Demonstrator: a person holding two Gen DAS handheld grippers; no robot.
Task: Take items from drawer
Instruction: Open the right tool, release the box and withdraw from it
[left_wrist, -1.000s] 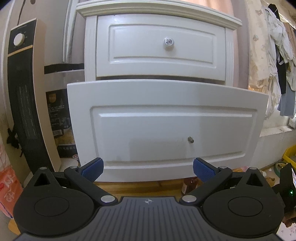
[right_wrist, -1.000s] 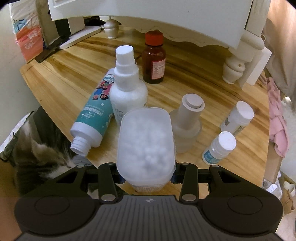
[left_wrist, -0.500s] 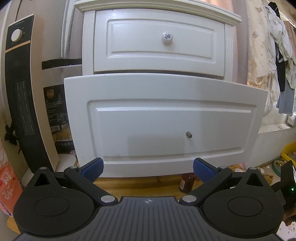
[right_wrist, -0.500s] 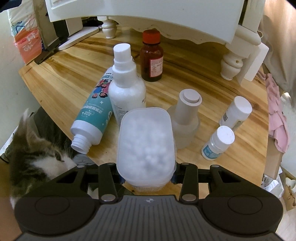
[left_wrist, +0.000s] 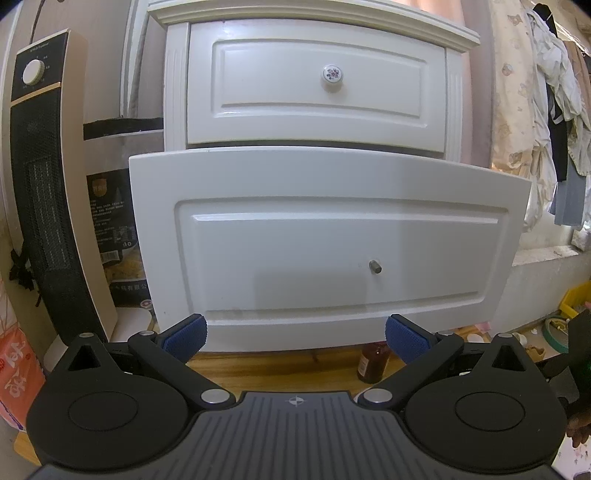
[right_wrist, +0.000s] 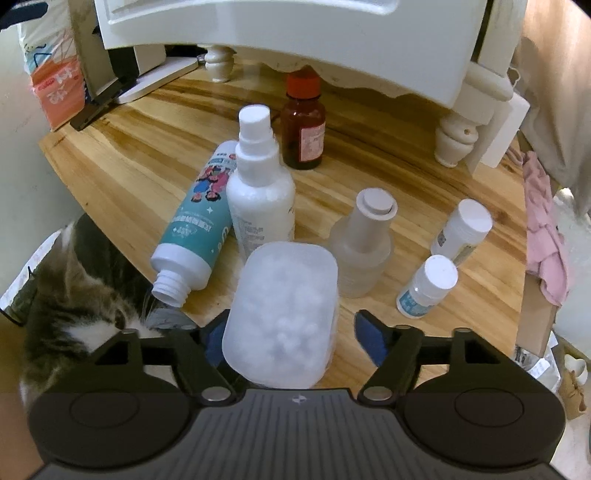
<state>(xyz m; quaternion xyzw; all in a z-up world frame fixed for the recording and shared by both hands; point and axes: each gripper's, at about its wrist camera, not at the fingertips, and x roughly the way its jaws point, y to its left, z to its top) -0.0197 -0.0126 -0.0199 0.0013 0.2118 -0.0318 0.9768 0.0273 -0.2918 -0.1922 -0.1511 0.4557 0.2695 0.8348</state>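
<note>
The lower drawer (left_wrist: 328, 243), white with a bare metal stud for a knob, is pulled out. A translucent tub of white balls (right_wrist: 282, 314) is stood upright on the wooden board, just before a white spray bottle (right_wrist: 260, 188).

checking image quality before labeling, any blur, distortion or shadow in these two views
Left wrist view: sharp, but fisheye bows the drawer front; a soft shadow sits left of its peg. Right wrist view: the right gripper pads are motion-blurred beside the tub; bottles stay crisp, corners darken.
</note>
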